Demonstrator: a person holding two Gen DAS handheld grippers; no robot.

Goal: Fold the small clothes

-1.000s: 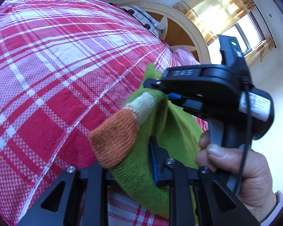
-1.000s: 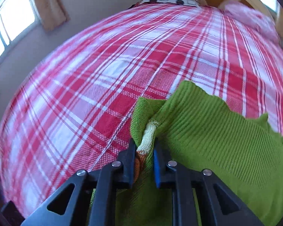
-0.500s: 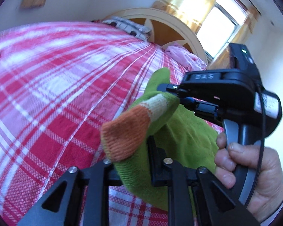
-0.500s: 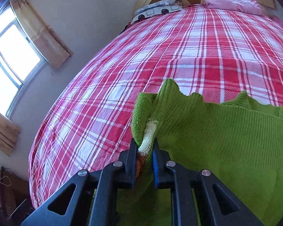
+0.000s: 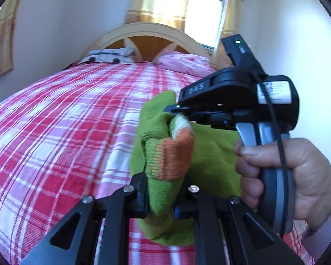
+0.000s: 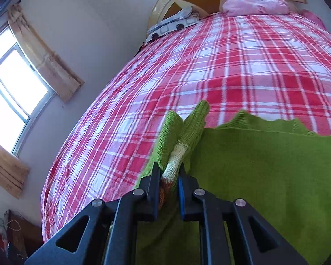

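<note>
Both grippers pinch the same green sweater (image 5: 211, 154), held up above the bed (image 5: 77, 128). Left gripper (image 5: 162, 196): fingers pressed on a thick fold of green knit near the orange-and-white cuff (image 5: 174, 152), which sticks up just past the fingertips. Right gripper (image 5: 178, 110) shows in the left view, held by the right hand (image 5: 293, 172) at right; its fingers clamp the cuff's white band from the far side. Right wrist view: right gripper (image 6: 168, 181) fingers nearly together, pinching the cuff (image 6: 174, 163) with bunched green knit poking up beyond; the sweater body (image 6: 264, 172) spreads to the right and hangs below the fingers. Red plaid bed cover runs far to a cream headboard (image 5: 147, 33). Pink pillow (image 6: 253, 2) far right, a patterned grey-white cloth (image 6: 174, 24) far left by the headboard. Window (image 6: 13, 88) with tan curtains on the left wall, another window (image 5: 203, 17) behind the headboard.
</note>
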